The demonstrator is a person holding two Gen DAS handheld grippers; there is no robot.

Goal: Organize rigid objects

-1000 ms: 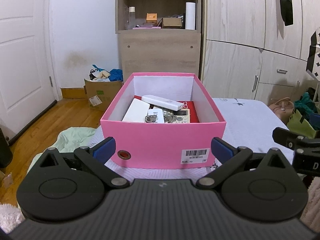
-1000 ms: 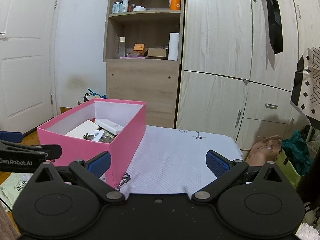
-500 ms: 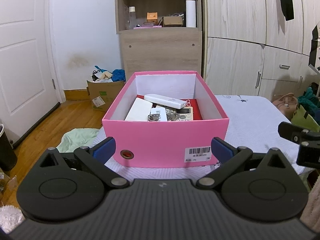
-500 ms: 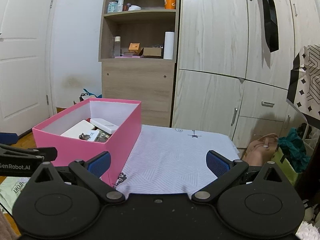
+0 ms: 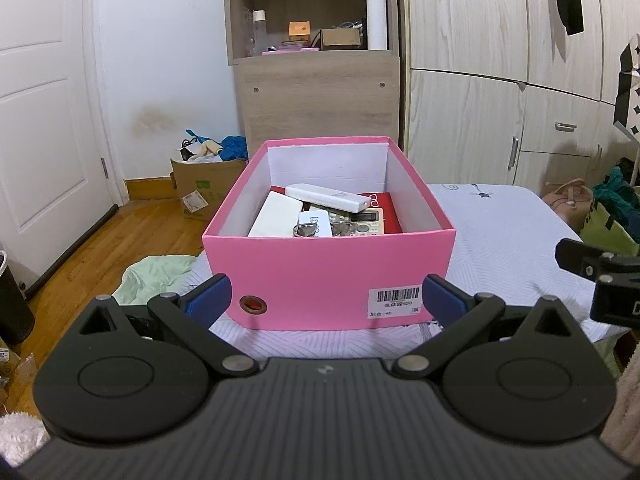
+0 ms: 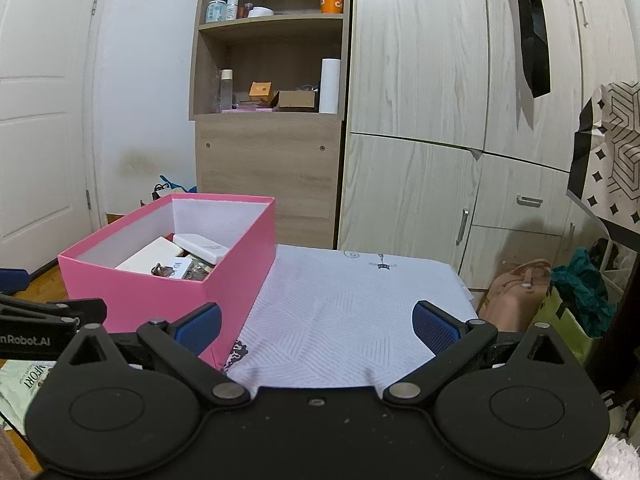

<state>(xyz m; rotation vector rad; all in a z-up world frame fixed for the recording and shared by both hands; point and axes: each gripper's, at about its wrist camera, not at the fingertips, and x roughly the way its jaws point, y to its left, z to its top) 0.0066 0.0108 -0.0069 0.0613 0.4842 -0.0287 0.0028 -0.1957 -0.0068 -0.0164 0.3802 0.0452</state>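
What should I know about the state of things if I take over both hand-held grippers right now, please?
Left hand-held gripper: open, empty, facing the near end of the pink box.
Right hand-held gripper: open, empty, over the white cover to the right of the box.
Box contents: white remote, white slab, calculator, keys, red item underneath.
Done: those items sit in the box.
Left: no loose items show on the cover; check outside both views.
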